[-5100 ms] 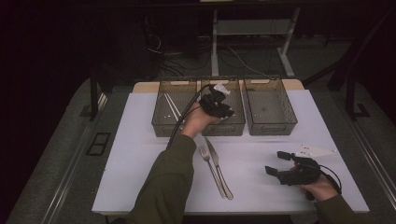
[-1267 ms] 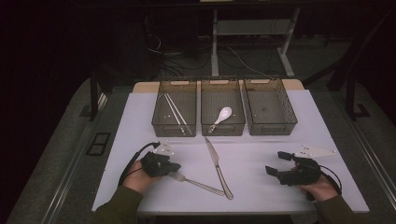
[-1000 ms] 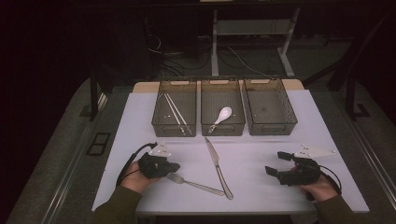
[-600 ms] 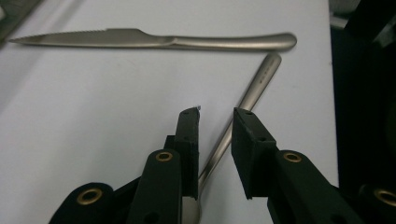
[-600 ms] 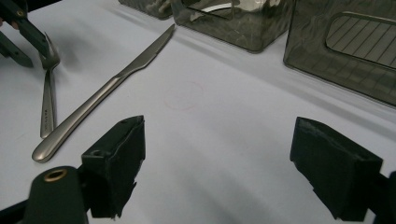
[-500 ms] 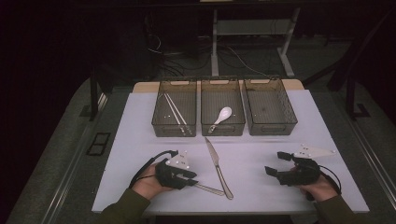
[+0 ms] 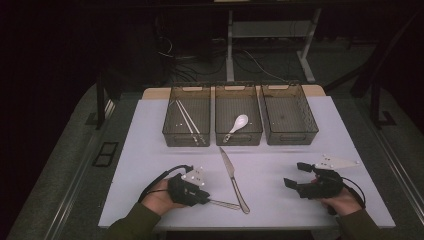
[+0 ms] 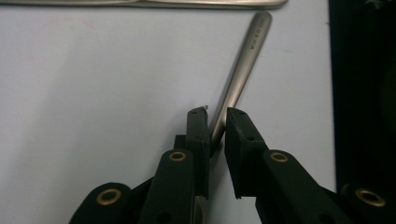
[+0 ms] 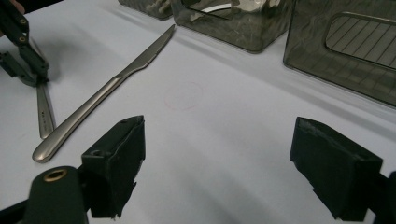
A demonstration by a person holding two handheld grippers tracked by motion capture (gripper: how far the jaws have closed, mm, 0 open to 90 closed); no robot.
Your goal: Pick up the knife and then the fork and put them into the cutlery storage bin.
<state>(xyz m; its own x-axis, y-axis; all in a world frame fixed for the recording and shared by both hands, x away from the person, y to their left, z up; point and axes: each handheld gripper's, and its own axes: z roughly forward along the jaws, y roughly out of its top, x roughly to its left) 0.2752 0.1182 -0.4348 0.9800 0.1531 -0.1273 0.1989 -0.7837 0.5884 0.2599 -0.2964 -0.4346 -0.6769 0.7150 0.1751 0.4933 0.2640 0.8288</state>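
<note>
Two jaws of the left gripper pinch the fork, its tines hidden beneath them; the right gripper rests wide apart, holding nothing, near the knife.

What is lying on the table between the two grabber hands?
In the high view, a knife lies on the white table between the left gripper and the right gripper. The left gripper clamps a second utensil's handle.
</note>
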